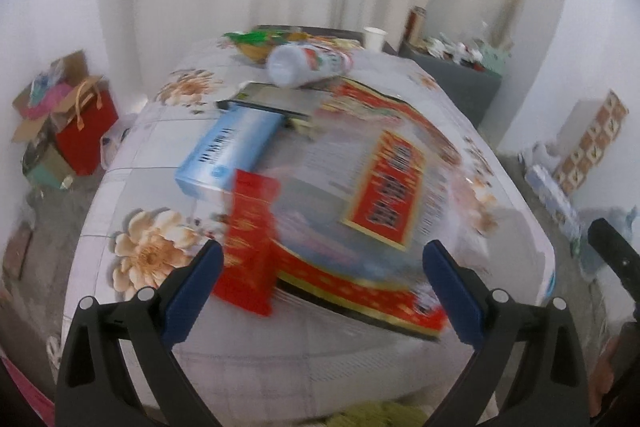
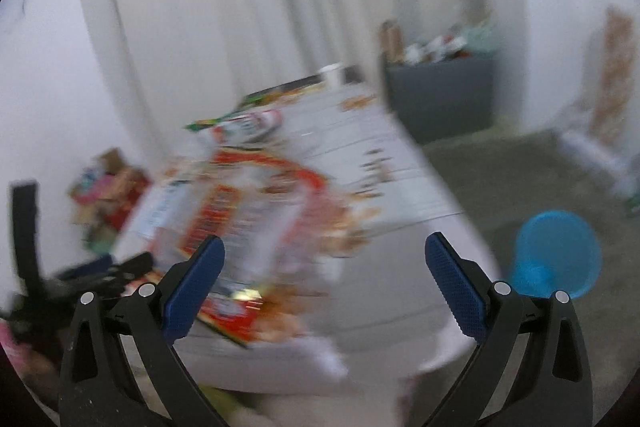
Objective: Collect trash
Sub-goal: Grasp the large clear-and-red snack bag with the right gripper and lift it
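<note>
A table with a flowered cloth holds litter: a red envelope, a large red and white printed sheet, a blue box, a dark flat pack, a toppled white bottle and a paper cup. My left gripper is open and empty above the table's near edge, the envelope by its left finger. My right gripper is open and empty over the near right part of the table; this view is blurred. The printed sheet shows there too.
A blue bin stands on the grey floor right of the table. A dark cabinet with clutter is behind the table. A red bag and cardboard boxes sit on the floor at left. White curtains hang behind.
</note>
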A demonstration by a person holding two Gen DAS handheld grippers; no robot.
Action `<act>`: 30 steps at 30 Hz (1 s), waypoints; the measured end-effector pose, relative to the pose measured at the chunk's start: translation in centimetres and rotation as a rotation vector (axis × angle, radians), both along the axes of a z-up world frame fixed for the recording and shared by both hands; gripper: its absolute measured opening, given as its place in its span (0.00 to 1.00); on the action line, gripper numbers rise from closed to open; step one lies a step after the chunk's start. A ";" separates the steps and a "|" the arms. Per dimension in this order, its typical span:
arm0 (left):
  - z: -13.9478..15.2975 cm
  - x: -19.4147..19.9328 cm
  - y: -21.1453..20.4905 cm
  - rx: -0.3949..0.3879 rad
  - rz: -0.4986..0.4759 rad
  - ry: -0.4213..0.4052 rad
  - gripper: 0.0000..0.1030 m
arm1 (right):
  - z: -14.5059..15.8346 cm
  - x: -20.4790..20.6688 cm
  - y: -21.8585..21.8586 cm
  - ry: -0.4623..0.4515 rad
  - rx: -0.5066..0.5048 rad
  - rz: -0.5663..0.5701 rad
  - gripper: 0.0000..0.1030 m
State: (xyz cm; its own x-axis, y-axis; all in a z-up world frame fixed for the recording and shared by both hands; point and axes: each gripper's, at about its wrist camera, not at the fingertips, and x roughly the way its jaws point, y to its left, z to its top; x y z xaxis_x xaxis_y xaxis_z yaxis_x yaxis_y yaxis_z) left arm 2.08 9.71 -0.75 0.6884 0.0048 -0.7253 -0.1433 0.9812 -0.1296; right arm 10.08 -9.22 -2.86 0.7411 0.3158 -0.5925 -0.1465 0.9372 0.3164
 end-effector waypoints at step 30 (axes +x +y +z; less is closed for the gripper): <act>-3.6 6.5 2.1 -0.040 -0.098 0.049 0.53 | -9.8 8.1 -5.2 0.394 0.818 0.205 0.50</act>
State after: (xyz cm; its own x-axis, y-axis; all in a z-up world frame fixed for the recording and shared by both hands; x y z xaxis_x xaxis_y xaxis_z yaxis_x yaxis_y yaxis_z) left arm 8.56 11.80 -4.30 0.6478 -0.0906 -0.7564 -0.0538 0.9850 -0.1642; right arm 18.19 -14.40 -12.67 0.4172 0.8488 -0.3248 -0.0263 0.3686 0.9292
